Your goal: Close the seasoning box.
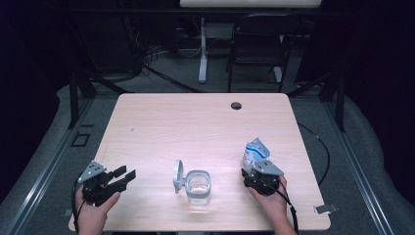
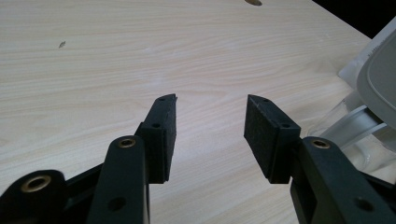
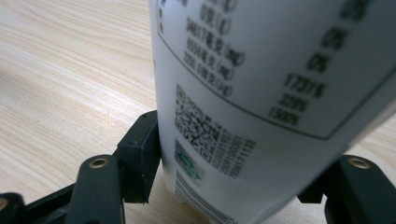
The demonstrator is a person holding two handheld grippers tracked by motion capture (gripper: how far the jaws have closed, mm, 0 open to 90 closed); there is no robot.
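Left hand (image 1: 90,215): nearest the camera, at the near left corner of the table, wrapped around the body of the left gripper.
Left gripper (image 1: 128,177): lying low over the wood, pointed toward the table's middle; jaws spread wide, bare tabletop between the pads (image 2: 164,135); nothing pinched.
Grey plate (image 1: 92,171): three-cornered, sitting on top of the left gripper's body.
Table (image 1: 195,122): pale wood grain, rounded corners, a small dark cable hole (image 1: 236,105) near the far edge.
Clear container (image 1: 199,187): near the front edge, roughly midway between the two grippers; see-through walls, grey rim, standing upright and apart from both grippers.
Lid (image 1: 178,176): grey, hinged at the container's left side, flipped open and standing on edge; also seen at the right edge of the left gripper view, just beyond the right pad.
Pouch (image 1: 254,152): white with a blue band, right of the container, tilted and leaning away from the person; in the right gripper view, a printed panel with a square code and a green mark facing the camera (image 3: 261,93).
Right gripper (image 1: 255,172): jaws pinching the lower part of the pouch, one black pad pressed against each side; bottom end of the pouch close above the wood.
Right hand (image 1: 269,196): at the near right of the table, holding the right gripper's body, a cable trailing back past the wrist.
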